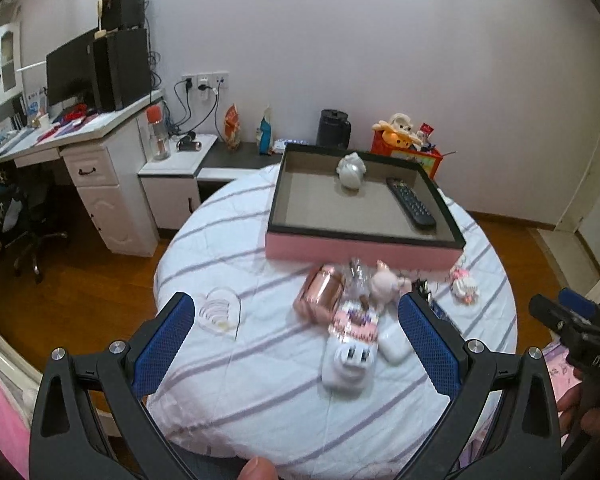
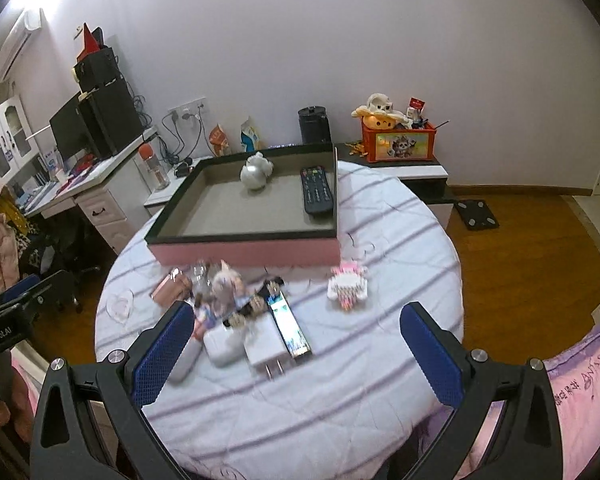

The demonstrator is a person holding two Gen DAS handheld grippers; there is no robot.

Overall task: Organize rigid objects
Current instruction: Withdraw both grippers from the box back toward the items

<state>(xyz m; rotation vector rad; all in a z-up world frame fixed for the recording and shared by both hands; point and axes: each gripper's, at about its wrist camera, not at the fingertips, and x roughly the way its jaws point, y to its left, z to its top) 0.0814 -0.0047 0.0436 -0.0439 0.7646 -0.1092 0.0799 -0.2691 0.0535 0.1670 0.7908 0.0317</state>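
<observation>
Two hand-held grippers hover over a round table (image 1: 260,380) draped in a white, purple-striped cloth, where small household items wait in front of a shallow pink-sided box (image 1: 364,246). The left gripper (image 1: 296,334) hangs above the near edge with its blue-padded jaws spread wide and nothing between them; the right gripper (image 2: 296,344) is likewise held wide apart and empty over the table's near side. Inside the box, a black remote control (image 1: 411,202) lies along the right wall and a white figurine (image 1: 352,170) stands near the far wall. On the cloth just in front of the box sit a rose-gold case (image 1: 320,294), a small pink pig figure (image 1: 384,286) and a clear bottle (image 1: 356,274), blurred. Nearer the camera lie a white plug adapter (image 2: 268,346), a white earbud case (image 2: 222,346) and a phone (image 2: 290,326) with its screen lit, close together. A pink-and-white toy (image 2: 348,286) rests apart to the right, and a clear heart-shaped dish (image 1: 220,312) lies well off to the left.
</observation>
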